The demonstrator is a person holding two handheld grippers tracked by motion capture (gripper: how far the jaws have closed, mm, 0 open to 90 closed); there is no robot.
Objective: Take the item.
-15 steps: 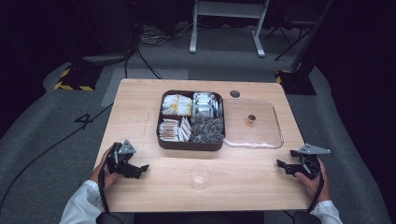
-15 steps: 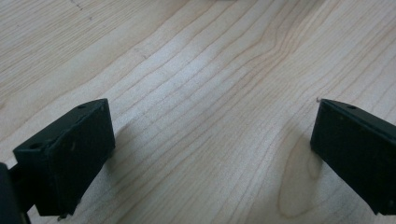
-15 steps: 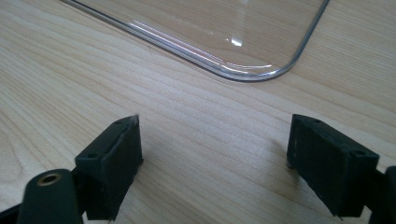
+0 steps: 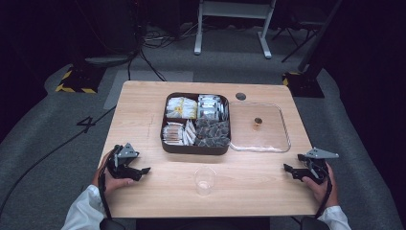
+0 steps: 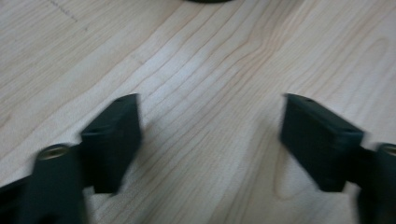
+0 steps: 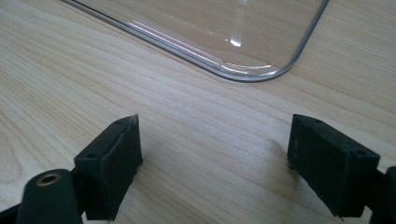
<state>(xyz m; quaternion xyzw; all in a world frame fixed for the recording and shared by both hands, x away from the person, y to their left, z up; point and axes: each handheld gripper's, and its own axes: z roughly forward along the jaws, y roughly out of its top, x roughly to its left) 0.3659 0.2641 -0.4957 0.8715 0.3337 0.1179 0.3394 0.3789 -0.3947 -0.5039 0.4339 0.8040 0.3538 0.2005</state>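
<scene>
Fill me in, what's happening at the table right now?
A person rests a gripper in each hand near the front edge of the wooden table. The left gripper and the right gripper both have open jaws with nothing between them. Between the two, a clear plastic cup stands upright, untouched. Behind it sits a dark divided box of packets, and a clear lid lies flat on the table to the box's right. Nothing is being handled yet.

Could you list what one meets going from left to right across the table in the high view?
Left tool → dark compartment box of packets → clear cup → clear lid with a small knob → right tool.
</scene>
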